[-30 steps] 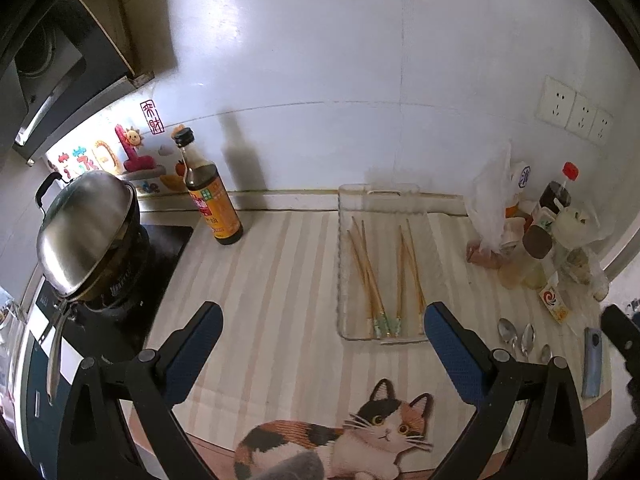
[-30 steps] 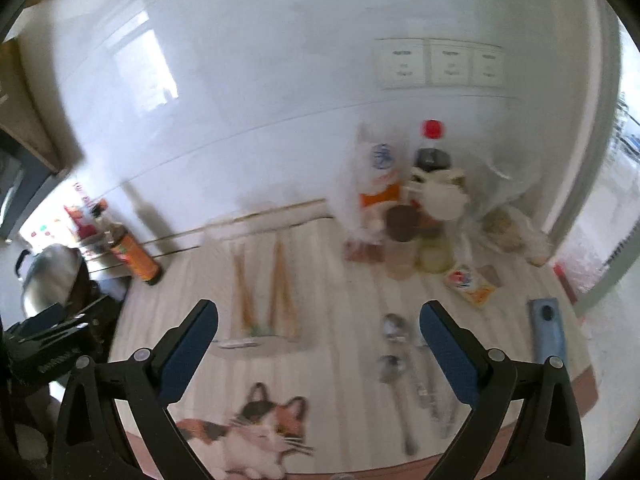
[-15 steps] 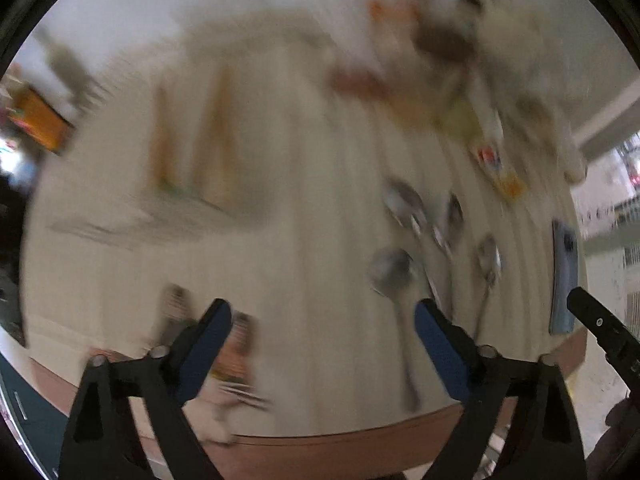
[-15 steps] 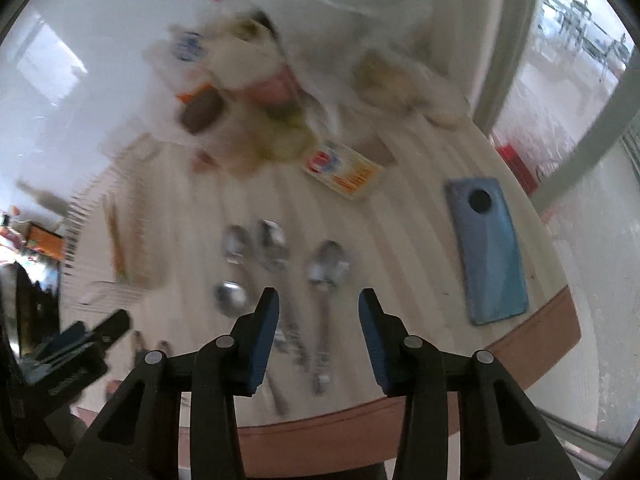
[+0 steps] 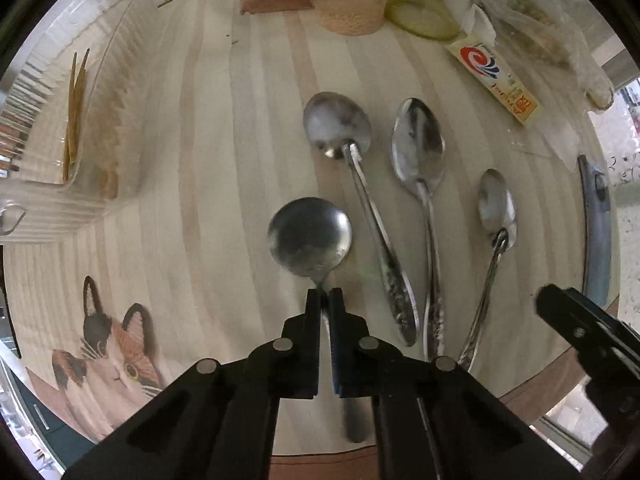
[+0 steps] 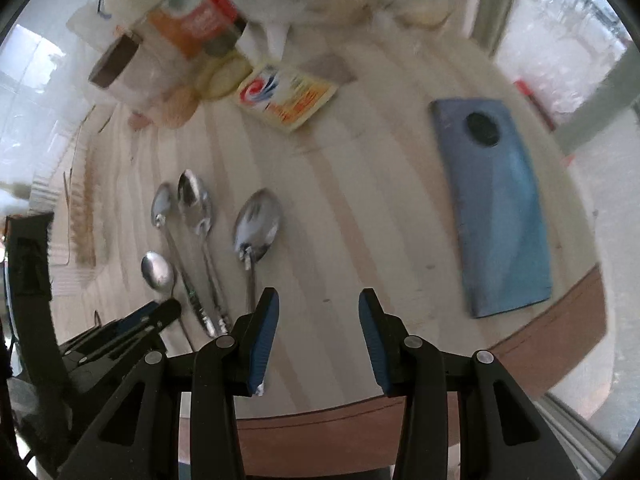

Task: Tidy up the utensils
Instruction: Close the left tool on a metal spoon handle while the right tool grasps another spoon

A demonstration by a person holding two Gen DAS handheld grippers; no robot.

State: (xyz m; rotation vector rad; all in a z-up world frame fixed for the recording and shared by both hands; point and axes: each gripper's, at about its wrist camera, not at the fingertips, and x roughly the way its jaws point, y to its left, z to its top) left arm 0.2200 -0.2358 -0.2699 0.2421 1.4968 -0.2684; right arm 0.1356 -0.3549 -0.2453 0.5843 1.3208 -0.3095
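Note:
Several steel spoons lie on the striped counter. My left gripper (image 5: 325,297) is shut on the handle of the round-bowled spoon (image 5: 310,238), just behind its bowl; the same spoon shows in the right wrist view (image 6: 157,271). Three more spoons lie to its right: one (image 5: 338,126), a second (image 5: 418,144) and a small one (image 5: 497,202). My right gripper (image 6: 314,305) is open and empty above the counter, just right of the small spoon (image 6: 257,227). A clear tray (image 5: 100,92) with chopsticks (image 5: 74,104) stands at the left.
Jars, bags and a seasoning packet (image 5: 494,80) crowd the back. A blue phone (image 6: 498,204) lies near the right edge. A cat picture (image 5: 112,356) is at the counter's front left. The brown counter edge (image 6: 400,408) runs just ahead of my right gripper.
Both grippers dropped from a high view of the counter down to the spoons. My left gripper closed on the round spoon's handle. My right gripper narrowed, then opened somewhat.

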